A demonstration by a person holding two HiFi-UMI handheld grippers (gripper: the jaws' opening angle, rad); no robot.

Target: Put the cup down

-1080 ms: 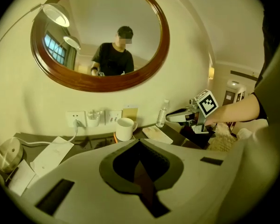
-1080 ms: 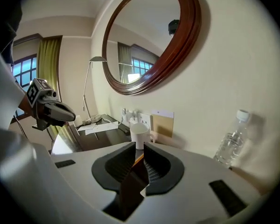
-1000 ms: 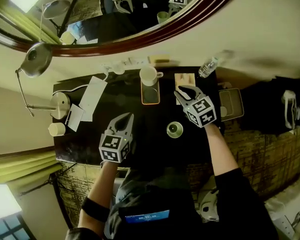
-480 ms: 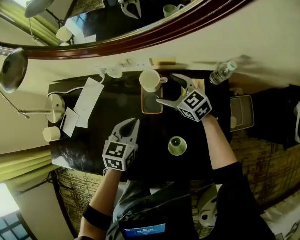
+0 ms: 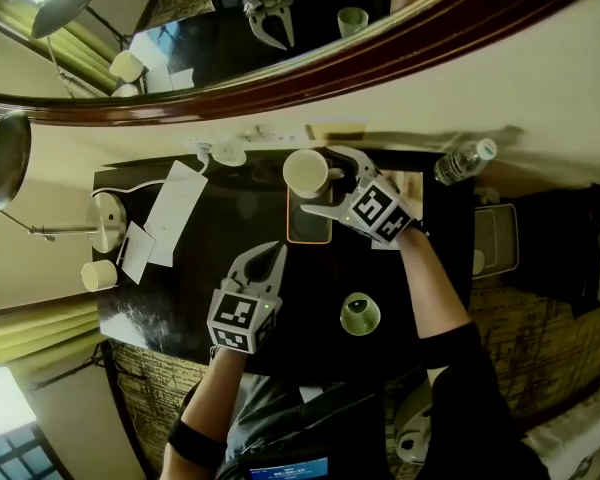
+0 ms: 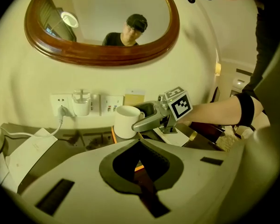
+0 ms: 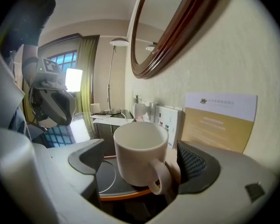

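Two grippers worked over a dark desk [image 5: 220, 268] in the head view. The cup [image 5: 304, 172] stood on the far end of an orange-rimmed tray [image 5: 309, 232], close to the wall. The right gripper [image 5: 322, 181] lay around it with jaws spread wide, having just been opening. The left gripper [image 5: 273, 256] hung by the tray's near end, well apart from the cup. Open desk ran left of the tray as far as some papers [image 5: 175, 200]. A green cup [image 5: 360, 314] sat near the front edge and a bottle [image 5: 462, 159] at the far right corner.

From the left gripper view, the left gripper [image 6: 140, 166] had its jaws pressed together with nothing between them. Ahead, the cup [image 6: 125, 121] sat upright before wall sockets [image 6: 84, 104], which the head view barely gave. The right gripper [image 6: 142, 117] reached in from the right.

Only the right gripper view showed the gaps. The cup [image 7: 136, 153] stood between the wide jaws of the right gripper [image 7: 137, 164], clear of the pad at the picture's left, its handle just beside the other pad. A card [image 7: 219, 120] stood against the wall behind
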